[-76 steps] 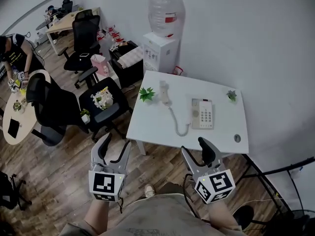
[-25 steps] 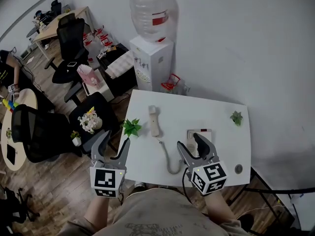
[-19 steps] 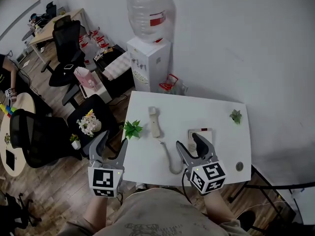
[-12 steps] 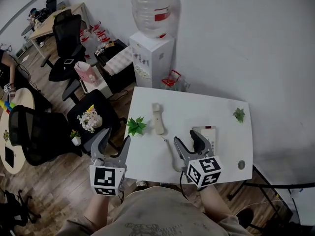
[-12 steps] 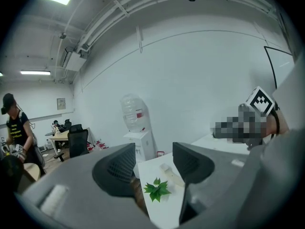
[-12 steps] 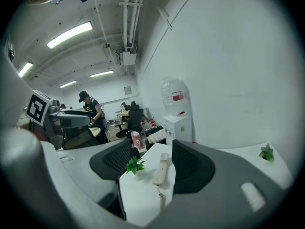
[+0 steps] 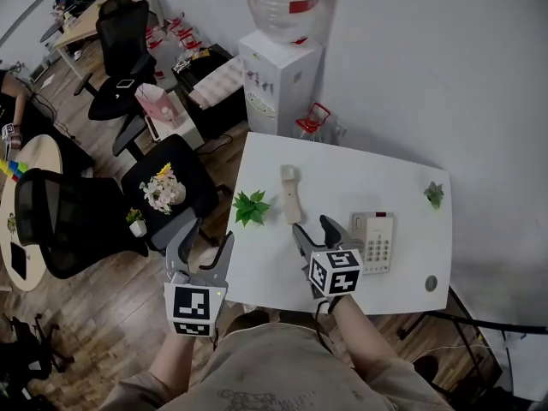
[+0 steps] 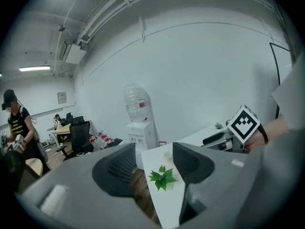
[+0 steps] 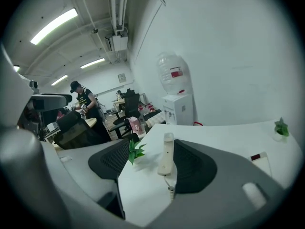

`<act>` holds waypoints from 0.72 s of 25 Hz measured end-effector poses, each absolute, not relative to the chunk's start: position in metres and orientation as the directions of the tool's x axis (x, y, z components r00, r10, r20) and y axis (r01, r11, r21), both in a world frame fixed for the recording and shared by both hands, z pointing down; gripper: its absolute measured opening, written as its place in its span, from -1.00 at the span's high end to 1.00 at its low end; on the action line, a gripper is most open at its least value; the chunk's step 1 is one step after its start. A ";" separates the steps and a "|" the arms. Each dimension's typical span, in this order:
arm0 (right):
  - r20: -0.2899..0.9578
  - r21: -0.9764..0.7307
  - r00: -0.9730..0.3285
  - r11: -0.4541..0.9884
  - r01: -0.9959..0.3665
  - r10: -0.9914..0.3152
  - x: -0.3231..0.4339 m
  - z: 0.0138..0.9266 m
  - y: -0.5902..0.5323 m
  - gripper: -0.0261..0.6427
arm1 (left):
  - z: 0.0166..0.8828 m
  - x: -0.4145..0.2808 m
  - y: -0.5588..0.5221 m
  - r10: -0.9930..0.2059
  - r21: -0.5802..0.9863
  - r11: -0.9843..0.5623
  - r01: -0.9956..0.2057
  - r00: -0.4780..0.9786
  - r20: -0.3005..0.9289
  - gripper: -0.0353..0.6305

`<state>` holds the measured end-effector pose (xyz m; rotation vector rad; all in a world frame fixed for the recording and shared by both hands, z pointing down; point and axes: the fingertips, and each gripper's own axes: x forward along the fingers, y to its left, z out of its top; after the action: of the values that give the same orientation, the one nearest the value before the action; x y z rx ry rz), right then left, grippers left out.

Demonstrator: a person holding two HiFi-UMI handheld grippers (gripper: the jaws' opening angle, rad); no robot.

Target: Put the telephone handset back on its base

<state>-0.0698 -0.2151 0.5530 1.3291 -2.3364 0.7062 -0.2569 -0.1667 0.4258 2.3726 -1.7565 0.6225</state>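
A cream telephone handset point(image 7: 292, 191) lies on the white table point(image 7: 265, 264), left of the phone base point(image 7: 375, 240) with its keypad. In the right gripper view the handset point(image 9: 166, 160) lies ahead between the two jaws, with its coiled cord point(image 9: 172, 191) trailing toward me and the base point(image 9: 261, 159) at the right. My right gripper point(image 7: 313, 228) hangs open over the table's near edge. Its jaws have just been opening and nothing is gripped between them. My left gripper point(image 7: 202, 240) is open and empty, off the table's left front corner.
A small green plant point(image 7: 251, 206) stands on the table left of the handset, another point(image 7: 434, 193) at the far right. A water dispenser point(image 7: 282, 62) stands behind the table. Black office chairs point(image 7: 64, 221) and a flower pot point(image 7: 161, 191) are on the floor to the left.
My right gripper has sunk and moved left over the table's near edge, closer to the handset. The left gripper has shifted a little lower. The handset and base have not moved.
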 end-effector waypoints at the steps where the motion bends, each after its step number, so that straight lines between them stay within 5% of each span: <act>1: 0.552 -0.239 -0.485 0.429 -0.871 -0.678 -0.073 0.564 -0.218 -0.01 | 0.430 -0.257 -0.168 -0.883 -0.144 -0.320 -0.936 0.240 0.404 0.16; 18: 0.768 -0.151 -0.351 0.381 -0.912 -0.536 -0.097 0.704 -0.264 -0.10 | 0.529 -0.276 -0.168 -0.782 -0.116 -0.353 -0.928 0.224 0.582 0.17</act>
<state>-0.0971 -0.2639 0.7035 1.2404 -2.0172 0.7755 -0.2757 -0.1681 0.5290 2.2433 -1.6108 0.8274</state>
